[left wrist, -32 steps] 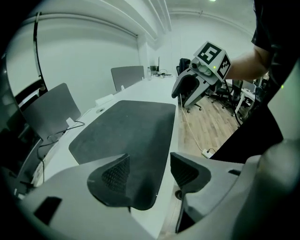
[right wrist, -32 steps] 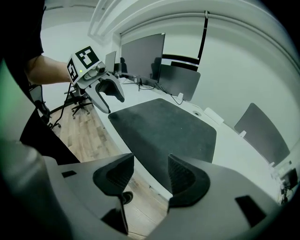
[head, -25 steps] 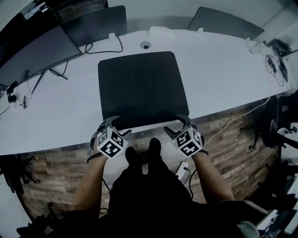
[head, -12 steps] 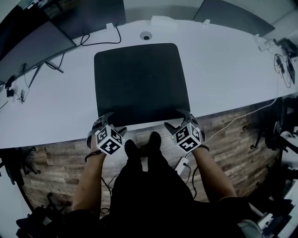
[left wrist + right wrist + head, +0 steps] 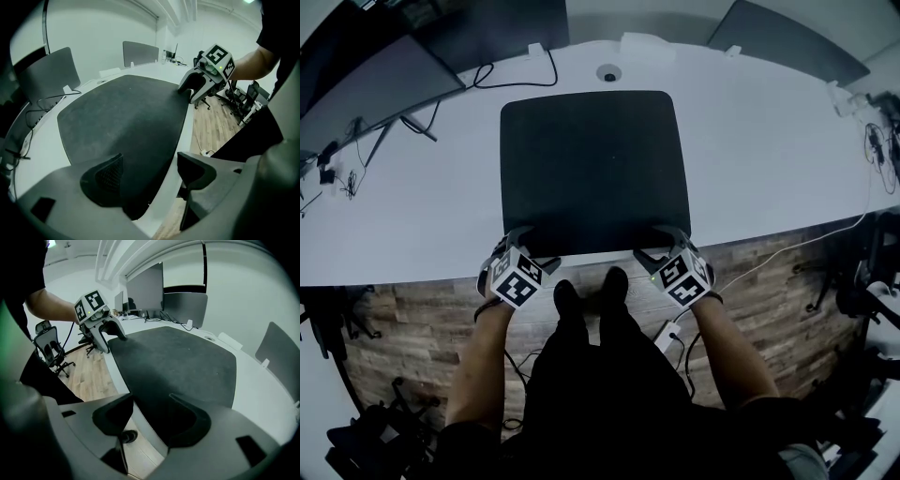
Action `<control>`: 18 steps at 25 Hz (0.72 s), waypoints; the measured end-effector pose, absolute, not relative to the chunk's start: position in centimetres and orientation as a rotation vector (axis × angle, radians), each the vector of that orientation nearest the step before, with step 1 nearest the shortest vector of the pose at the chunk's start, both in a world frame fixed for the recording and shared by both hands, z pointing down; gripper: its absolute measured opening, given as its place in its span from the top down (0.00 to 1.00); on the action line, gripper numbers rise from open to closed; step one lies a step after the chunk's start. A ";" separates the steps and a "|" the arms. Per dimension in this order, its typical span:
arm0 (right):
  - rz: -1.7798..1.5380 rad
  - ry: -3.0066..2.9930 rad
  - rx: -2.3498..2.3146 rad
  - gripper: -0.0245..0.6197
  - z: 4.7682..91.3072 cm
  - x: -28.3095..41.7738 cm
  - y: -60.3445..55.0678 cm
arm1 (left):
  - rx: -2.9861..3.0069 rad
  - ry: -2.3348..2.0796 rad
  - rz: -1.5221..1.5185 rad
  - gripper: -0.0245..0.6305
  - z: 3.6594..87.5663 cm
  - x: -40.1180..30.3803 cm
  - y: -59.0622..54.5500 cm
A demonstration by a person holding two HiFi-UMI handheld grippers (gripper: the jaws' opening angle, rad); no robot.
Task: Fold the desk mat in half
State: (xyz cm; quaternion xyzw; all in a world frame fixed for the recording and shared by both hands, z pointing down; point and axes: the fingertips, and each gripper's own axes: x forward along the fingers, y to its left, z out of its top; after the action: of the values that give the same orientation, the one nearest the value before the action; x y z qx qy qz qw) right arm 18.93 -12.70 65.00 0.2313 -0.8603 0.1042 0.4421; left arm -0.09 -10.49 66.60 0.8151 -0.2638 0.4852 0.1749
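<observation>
Straddling the near corners of the desk mat [image 5: 595, 169] lying ahead, the left hand-held gripper [image 5: 534, 248], just widened, and right hand-held gripper [image 5: 656, 244], just narrowed, are standing open, unclamped

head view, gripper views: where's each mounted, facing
Head view: on the head, steeply down onto the dark grey rectangular desk mat; forearms, legs.
Left gripper view: on the left hand-held gripper, across the mat; jaws just opening astride its edge.
Right gripper view: on the right hand-held gripper, mirrored; jaws just closing, mat edge between.
Gripper views share the mat.
</observation>
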 end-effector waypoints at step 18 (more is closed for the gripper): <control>0.223 -2.172 0.568 0.84 63.2 17.5 -13.5 | 2.421 -0.728 1.399 0.43 65.6 3.9 -11.2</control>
State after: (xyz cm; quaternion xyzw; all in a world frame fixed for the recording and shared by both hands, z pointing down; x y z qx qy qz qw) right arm 17.53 -13.50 63.21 0.2275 -0.8699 0.0894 0.4285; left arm 3.92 -11.19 65.59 0.8312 -0.2500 0.4804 0.1260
